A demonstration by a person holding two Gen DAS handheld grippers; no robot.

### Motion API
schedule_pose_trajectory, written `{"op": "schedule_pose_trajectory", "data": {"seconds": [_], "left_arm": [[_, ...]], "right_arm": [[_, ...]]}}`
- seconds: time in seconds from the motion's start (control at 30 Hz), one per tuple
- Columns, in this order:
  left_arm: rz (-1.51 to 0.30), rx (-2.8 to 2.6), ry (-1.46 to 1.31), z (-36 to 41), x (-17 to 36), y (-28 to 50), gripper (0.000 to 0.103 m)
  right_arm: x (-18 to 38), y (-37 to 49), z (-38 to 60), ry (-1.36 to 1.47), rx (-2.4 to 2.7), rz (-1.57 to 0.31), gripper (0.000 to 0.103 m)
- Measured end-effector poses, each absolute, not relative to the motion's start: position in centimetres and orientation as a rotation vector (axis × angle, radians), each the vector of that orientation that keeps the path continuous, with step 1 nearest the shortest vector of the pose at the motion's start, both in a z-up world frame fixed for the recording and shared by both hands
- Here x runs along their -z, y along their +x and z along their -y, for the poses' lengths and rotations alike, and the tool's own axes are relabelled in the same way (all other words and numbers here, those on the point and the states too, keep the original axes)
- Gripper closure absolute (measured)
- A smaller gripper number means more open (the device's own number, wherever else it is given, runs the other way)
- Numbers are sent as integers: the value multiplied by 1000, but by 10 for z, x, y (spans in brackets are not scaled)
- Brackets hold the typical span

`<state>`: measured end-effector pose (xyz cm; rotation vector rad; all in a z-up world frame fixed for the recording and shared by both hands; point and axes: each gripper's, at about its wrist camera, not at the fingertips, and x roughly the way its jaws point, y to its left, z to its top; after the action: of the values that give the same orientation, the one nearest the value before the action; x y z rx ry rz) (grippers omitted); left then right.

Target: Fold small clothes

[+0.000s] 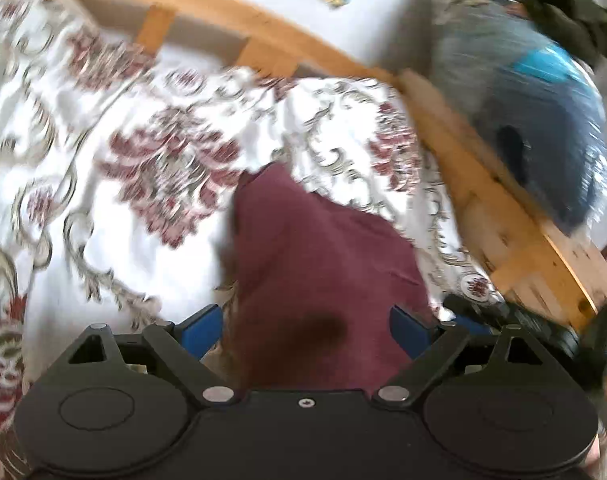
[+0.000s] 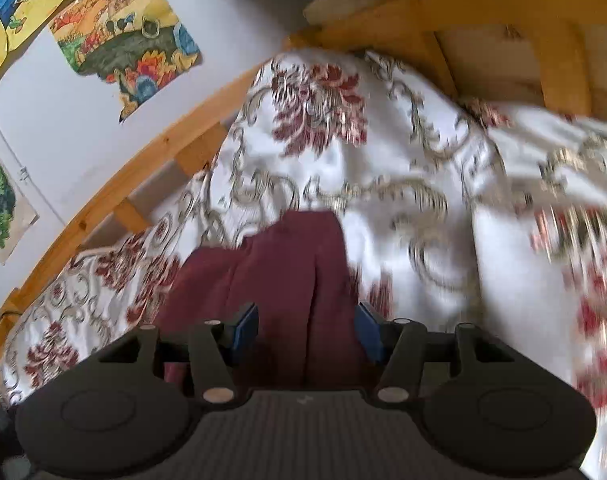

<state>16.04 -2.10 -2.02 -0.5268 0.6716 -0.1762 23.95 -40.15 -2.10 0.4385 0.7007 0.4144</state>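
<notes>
Lying on the floral bedspread [image 1: 143,128] of a bed, a maroon garment [image 1: 323,248] sits directly ahead of both grippers. In the left wrist view, the left gripper [image 1: 307,326] has its jaws spread wide, and the garment runs between the 2 blue pads [image 1: 201,330] without either pad pressing on it; the cloth passes under the gripper body toward the camera. A darker patch shows on the cloth close to the gripper, possibly shadow; I cannot tell.

In the right wrist view, the right gripper [image 2: 307,330] also stands released, its jaws parted about halfway, with the maroon garment [image 2: 287,272] lying between the pads [image 2: 245,326] and folds of it spreading to the left past the near finger. The cloth looks loose, not pinched.

The bedspread is white with dark red flowers and grey scrollwork, rumpled in both views. A wooden bed frame [image 1: 263,28] with slats curves behind it in the left view, and the same frame [image 2: 115,196] borders the bedspread in the right view. Colourful drawings [image 2: 123,32] hang on the white wall beyond. At the right of the left view, a blurred blue and grey shape [image 1: 535,120] lies past the frame; what it is I cannot tell.
</notes>
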Motion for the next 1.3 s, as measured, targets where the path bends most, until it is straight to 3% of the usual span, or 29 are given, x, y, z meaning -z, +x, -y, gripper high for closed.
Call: {"op": "schedule_pose_trajectory", "data": {"seconds": [0.13,0.4,0.47,0.53,0.63,0.8,1.1,1.2,1.27,1.3], "left_arm": [[-760,173,-561,21,41,169,19],[-808,186,-562,25,58,166,19],[-811,187,-553,27,60,165,20],[-819,190,-548,29,62,165,20],[-826,200,-553,30,64,165,23],[-827,245,-492,42,55,167,27],[-895,260,-523,41,70,170,27],[-903,261,-571,35,72,171,27],[-905,262,-597,32,73,171,27],[-904,264,-606,32,72,171,26]], "right_arm": [[34,230,399,491,-444,-776,53],[55,244,412,725,-492,-819,56],[57,246,410,709,-478,-826,69],[57,247,404,674,-472,-831,91],[46,242,398,587,-445,-769,95],[9,225,402,392,-412,-612,96],[30,234,400,302,-358,-789,94],[31,233,409,371,-379,-789,86],[27,231,415,396,-388,-775,74],[25,231,417,412,-397,-763,63]]}}
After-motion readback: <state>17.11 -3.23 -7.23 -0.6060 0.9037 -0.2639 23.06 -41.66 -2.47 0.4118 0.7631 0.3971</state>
